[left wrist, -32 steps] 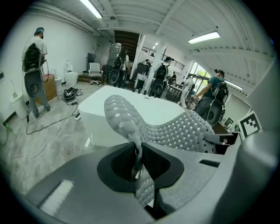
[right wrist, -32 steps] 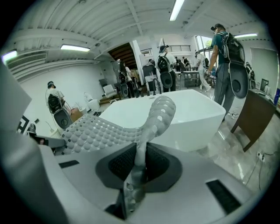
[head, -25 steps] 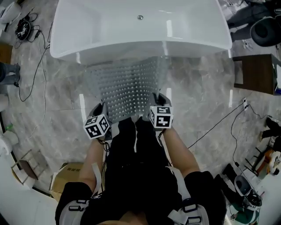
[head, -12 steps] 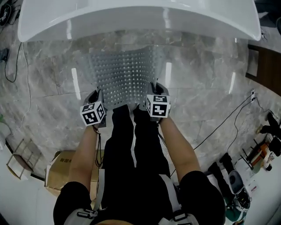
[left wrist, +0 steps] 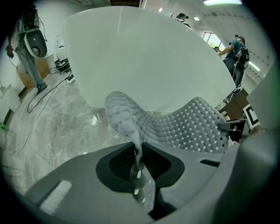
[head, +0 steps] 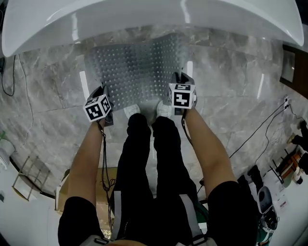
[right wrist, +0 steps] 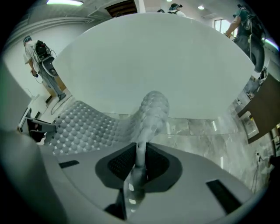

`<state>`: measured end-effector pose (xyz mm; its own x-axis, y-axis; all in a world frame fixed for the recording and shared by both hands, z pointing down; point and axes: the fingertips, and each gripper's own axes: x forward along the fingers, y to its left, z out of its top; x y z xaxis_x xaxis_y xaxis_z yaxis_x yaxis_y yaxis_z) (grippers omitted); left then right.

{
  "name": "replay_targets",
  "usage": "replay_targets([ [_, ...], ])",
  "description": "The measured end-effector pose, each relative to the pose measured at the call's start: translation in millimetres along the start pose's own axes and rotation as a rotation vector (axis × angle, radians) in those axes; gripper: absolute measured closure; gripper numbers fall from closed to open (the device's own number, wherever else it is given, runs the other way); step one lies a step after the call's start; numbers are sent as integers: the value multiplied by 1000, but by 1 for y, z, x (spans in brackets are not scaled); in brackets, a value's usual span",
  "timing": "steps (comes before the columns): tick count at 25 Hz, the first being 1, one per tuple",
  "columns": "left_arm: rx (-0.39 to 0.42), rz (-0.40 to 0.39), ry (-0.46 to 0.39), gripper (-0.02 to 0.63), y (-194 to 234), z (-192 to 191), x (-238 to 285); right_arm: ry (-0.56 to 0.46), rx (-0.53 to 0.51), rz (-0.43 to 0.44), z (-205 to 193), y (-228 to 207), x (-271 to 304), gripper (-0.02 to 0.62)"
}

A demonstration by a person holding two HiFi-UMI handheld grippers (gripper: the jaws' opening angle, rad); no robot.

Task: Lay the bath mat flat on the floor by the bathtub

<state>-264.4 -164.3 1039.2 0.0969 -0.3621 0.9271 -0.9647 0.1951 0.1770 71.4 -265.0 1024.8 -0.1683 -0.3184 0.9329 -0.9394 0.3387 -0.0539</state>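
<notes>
A: While our left gripper (left wrist: pixel 136 154) is opening its jaws, what do we have between them?
B: One near corner of the bath mat (head: pixel 134 67). Our right gripper (right wrist: pixel 140 156) pinches the other corner firmly. The mat spreads over the floor (head: pixel 231 108) up to the bathtub (head: pixel 144 19).

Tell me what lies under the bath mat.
The marble floor runs under the bath mat, beside the bathtub. Nothing else shows beneath it, but the mat covers that patch, so small things there cannot be ruled out.
</notes>
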Motion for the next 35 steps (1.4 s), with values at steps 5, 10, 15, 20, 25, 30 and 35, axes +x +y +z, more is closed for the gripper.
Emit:
replay_targets([
  [5, 41, 21, -16, 541, 19, 22, 46, -25, 34, -13, 23, -13, 51, 545],
  [10, 58, 74, -55, 534, 46, 41, 95, -36, 21, -12, 33, -23, 104, 541],
  [15, 62, 126, 5, 521, 70, 36, 134, -20, 104, -36, 25, -42, 152, 538],
  [20, 42, 136, 75, 504, 82, 13, 158, 49, 100, -59, -5, -56, 186, 529],
  [25, 57, 161, 105, 497, 94, 2, 175, 75, 74, -85, -17, -71, 205, 517],
  [30, 91, 232, 102, 497, 114, -3, 178, 101, 140, -91, -29, -93, 215, 484],
  [35, 116, 228, 90, 486, 111, 0, 163, 37, 167, -140, -21, -103, 196, 382],
])
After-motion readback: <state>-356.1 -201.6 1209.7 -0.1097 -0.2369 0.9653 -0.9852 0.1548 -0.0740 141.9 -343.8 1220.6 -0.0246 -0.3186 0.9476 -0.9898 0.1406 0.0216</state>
